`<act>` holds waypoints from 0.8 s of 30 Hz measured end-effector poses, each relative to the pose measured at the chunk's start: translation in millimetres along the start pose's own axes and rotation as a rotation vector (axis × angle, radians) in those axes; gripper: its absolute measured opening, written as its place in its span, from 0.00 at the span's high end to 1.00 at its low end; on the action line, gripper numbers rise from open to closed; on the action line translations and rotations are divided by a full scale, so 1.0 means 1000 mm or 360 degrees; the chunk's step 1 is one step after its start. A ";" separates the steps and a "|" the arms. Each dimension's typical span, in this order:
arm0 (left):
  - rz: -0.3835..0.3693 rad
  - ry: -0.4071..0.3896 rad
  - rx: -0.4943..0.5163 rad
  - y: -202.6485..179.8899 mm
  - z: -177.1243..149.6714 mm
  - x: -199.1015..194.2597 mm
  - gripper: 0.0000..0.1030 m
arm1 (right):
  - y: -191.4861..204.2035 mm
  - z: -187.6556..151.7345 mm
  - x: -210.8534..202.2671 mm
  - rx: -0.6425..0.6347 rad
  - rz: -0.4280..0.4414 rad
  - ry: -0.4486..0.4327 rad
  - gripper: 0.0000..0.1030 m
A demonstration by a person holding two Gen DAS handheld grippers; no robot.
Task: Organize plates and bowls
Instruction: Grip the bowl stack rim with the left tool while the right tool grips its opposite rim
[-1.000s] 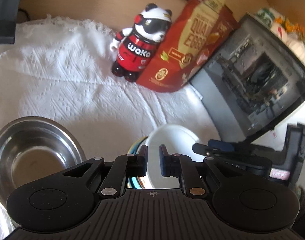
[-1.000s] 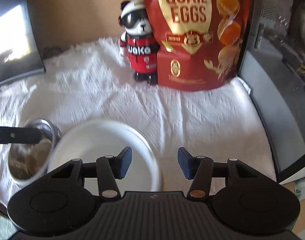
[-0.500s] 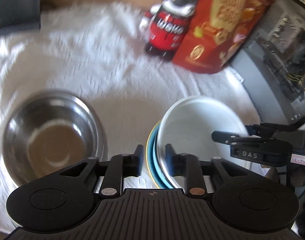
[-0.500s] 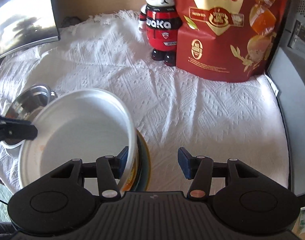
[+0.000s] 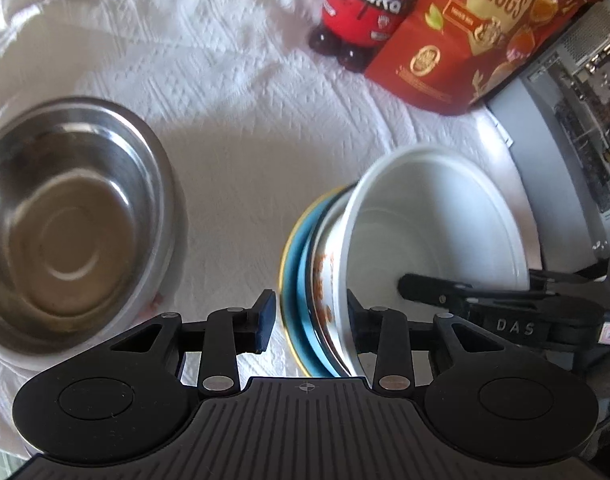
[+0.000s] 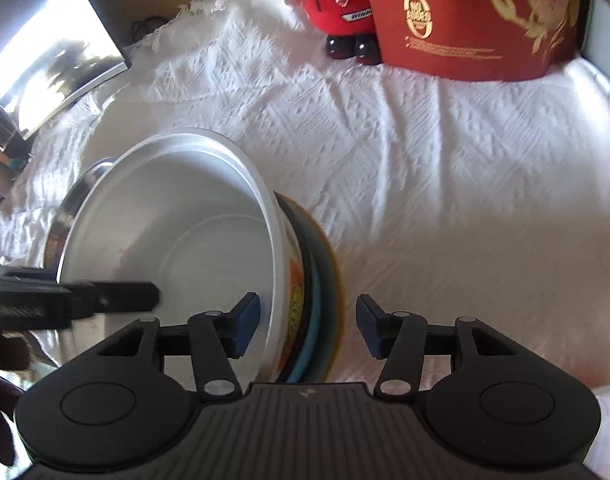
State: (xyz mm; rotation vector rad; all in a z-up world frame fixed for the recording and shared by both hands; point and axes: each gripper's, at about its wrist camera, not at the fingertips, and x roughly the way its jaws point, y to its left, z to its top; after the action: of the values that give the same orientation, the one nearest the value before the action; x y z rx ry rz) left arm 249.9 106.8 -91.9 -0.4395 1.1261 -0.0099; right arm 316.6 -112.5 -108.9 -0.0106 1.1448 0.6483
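Left gripper (image 5: 307,322) jaws opening astride the rims of white bowl (image 5: 433,236) and blue plate (image 5: 295,276); right gripper (image 6: 308,325) parted, astride the opposite rim, gripping nothing. Risk: snagging a rim, tipping the stack onto the cloth (image 6: 445,184).

Both fisheye views look steeply down along their own jaws, close over the white cloth (image 5: 265,128). The left wrist camera faces the white bowl (image 5: 437,232) at right of frame, the right wrist camera at left (image 6: 177,232); both share the red quail-egg pouch (image 6: 477,28) at top.
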 end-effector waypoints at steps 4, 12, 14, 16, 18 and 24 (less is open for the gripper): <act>-0.0041 0.0032 -0.0059 0.002 0.000 0.010 0.62 | -0.003 0.003 0.004 0.0018 0.0057 0.0026 0.49; -0.0080 0.0031 -0.0122 0.004 0.001 0.017 0.60 | -0.011 0.003 0.016 0.0149 0.0232 0.0127 0.49; -0.0083 0.0038 -0.0133 0.004 0.001 0.019 0.59 | -0.011 0.004 0.016 0.0157 0.0231 0.0135 0.49; -0.0097 0.0037 -0.0156 0.006 0.001 0.020 0.59 | -0.013 0.005 0.017 0.0195 0.0249 0.0157 0.47; -0.0109 0.0038 -0.0164 0.007 0.001 0.020 0.59 | -0.016 0.005 0.018 0.0236 0.0271 0.0168 0.47; -0.0133 0.0068 -0.0199 0.010 -0.001 0.018 0.59 | -0.015 0.002 0.017 0.0287 0.0267 0.0157 0.46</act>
State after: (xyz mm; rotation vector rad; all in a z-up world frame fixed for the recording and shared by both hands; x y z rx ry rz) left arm 255.0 111.6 -111.3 -0.6002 1.1537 -0.0224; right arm 330.2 -116.2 -127.5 0.2109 1.3058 0.6968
